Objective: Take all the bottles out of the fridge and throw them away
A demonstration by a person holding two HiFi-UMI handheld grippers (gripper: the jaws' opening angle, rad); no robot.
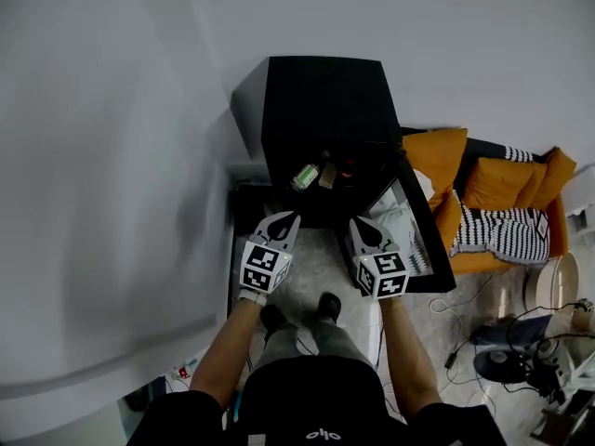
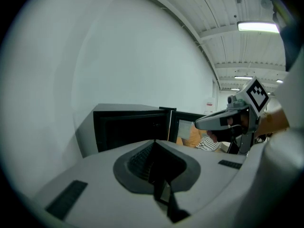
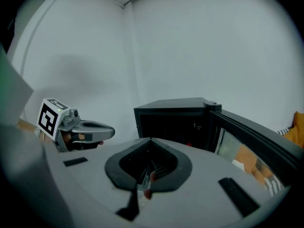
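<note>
The bottles lie inside the open compartment of the black box-shaped mini fridge (image 1: 321,100). I count two for sure: a pale green-labelled bottle (image 1: 305,176) and a brown one (image 1: 327,175) just beside it. A small red thing (image 1: 346,169) next to them may be a third, but I cannot tell. Both seem to lie on their sides, with the green one's long axis slanting away from me to the right.

They sit ahead of and slightly below my two grippers. My left gripper (image 1: 286,219) points nearly straight at the green bottle and is the nearer one. My right gripper (image 1: 362,223) is closer to the red thing and to the single black fridge door (image 1: 435,240), which is swung open to my right.

Both pairs of jaws are pressed together with nothing between them, so they must open before I reach in.
</note>
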